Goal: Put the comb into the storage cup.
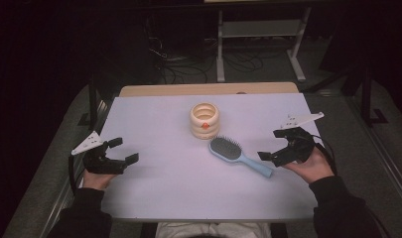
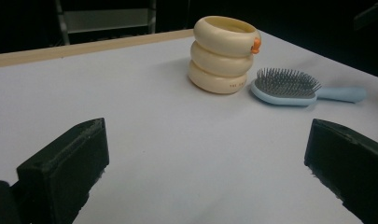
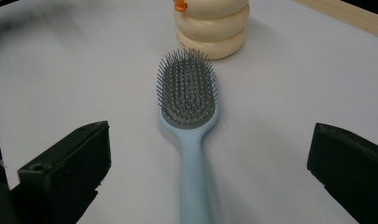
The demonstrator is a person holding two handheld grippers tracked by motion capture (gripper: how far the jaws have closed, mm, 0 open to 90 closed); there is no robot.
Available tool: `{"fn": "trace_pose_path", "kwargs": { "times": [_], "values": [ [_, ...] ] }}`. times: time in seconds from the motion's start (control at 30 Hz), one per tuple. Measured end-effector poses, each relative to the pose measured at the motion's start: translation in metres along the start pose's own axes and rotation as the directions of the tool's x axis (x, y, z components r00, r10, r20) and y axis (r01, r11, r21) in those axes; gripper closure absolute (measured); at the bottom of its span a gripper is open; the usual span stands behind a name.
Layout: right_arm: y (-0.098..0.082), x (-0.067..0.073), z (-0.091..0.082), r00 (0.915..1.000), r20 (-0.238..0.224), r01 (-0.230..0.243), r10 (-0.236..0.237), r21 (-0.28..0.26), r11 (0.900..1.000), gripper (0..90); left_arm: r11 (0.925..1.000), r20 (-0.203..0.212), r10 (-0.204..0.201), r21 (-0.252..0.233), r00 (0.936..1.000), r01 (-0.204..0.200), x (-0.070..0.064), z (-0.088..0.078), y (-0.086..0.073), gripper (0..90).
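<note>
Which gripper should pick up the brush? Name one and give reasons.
Right. The right gripper is open beside the brush handle, which runs straight between its fingers in its own view. The left gripper sits across the table.

The left gripper (image 1: 123,150) sits low at the table's left edge, held in the person's left hand (image 1: 95,174), its jaws spread wide apart and pointing toward the table's middle. The right gripper (image 1: 273,144) (likewise gaping) is held by the right hand (image 1: 312,166) at the right edge, jaws angled inward. Both dark-sleeved forearms enter from the bottom.
</note>
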State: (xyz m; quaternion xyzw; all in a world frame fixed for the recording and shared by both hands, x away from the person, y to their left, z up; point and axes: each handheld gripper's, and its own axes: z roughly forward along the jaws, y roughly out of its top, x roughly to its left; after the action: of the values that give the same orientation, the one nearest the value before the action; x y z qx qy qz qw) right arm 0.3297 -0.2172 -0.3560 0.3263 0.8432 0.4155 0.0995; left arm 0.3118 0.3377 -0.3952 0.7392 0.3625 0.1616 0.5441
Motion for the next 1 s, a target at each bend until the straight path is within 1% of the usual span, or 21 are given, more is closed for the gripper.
{"fn": "trace_pose_path", "kwargs": {
  "times": [0.17,0.4,0.57,0.73,1.0],
  "values": [
    [0.005,0.001,0.005,1.0000,-0.005,0.008,-0.008,0.007,1.000,0.0,1.0000,0.001,-0.001,-0.001,1.0000,0.001,-0.001,0.000,0.000,0.0],
    [0.006,-0.001,0.014,0.9999,-0.010,0.010,-0.010,0.039,0.999,0.0,1.0000,0.001,-0.001,-0.002,1.0000,0.001,0.000,0.000,0.000,0.0],
    [0.007,-0.001,0.024,0.9997,-0.012,0.020,-0.019,0.072,0.997,0.0,1.0000,0.003,-0.001,-0.002,1.0000,0.001,0.000,0.000,0.000,0.0],
    [0.008,-0.002,0.036,0.9995,-0.018,0.029,-0.027,0.113,0.993,0.0,1.0000,0.004,-0.004,-0.003,1.0000,0.004,0.000,0.000,0.000,0.0],
    [0.008,-0.002,0.053,0.9989,-0.031,0.039,-0.034,0.165,0.985,0.0,1.0000,0.006,-0.002,-0.003,1.0000,0.002,0.000,0.001,0.000,0.0]
  ]
}}
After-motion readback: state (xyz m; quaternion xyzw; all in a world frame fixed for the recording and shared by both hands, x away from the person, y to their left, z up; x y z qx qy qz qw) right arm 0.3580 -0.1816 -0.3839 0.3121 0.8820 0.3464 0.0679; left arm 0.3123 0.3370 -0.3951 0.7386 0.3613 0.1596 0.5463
